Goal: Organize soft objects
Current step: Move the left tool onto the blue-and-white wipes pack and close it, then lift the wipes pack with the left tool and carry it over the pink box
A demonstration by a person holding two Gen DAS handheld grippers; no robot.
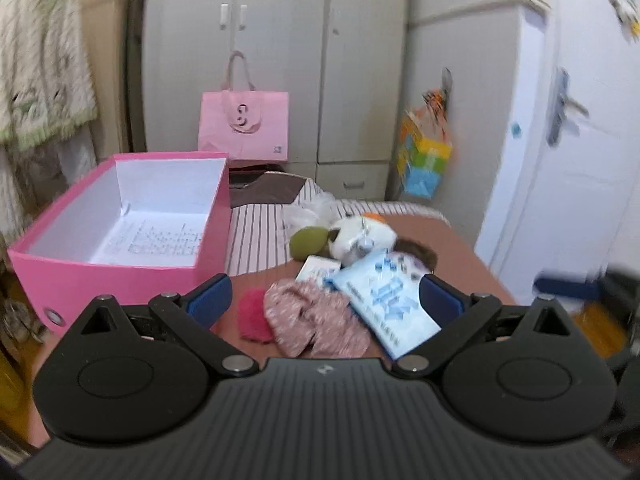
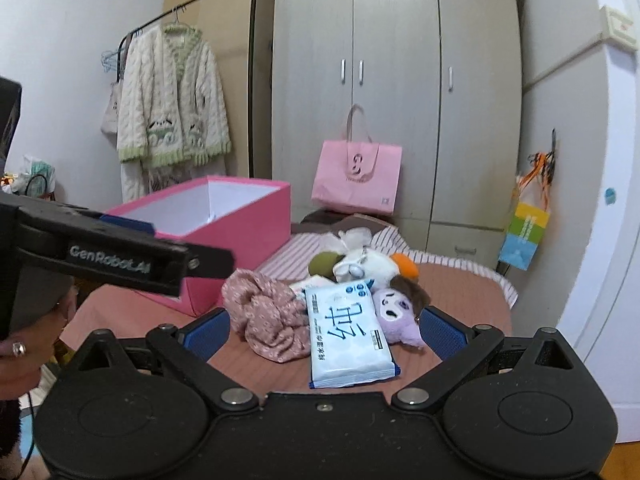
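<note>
Both claws sit closest to the lenses: the left gripper [image 1: 325,300] and the right gripper [image 2: 325,330] each have their blue-padded fingers spread wide with nothing between them, hovering above the bed [image 2: 460,284] and apart from the heap of soft things.

Behind everything stands the grey wardrobe [image 2: 396,80], and to its left a cream knitted cardigan [image 2: 172,96] hangs on a rail. On the bed's left side rests the open pink box [image 1: 120,276], white inside; whether anything lies in it I cannot tell. A pink paper bag [image 2: 358,178] leans upright against the wardrobe at the bed's far end.

The heap lies right of the box, near the middle of the bed. Its largest piece is a crumpled pink patterned cloth [image 2: 268,312], and touching its right edge is a flat blue-and-white wipes pack [image 2: 346,336]. A purple plush [image 2: 400,312] lies just beside the pack on the right, partly under it. Behind these are a white plush [image 2: 368,264] with an orange part and an olive-green round plush [image 2: 326,264], touching each other. In the left wrist view a small red fuzzy item [image 1: 254,316] sits against the cloth's left side.
</note>
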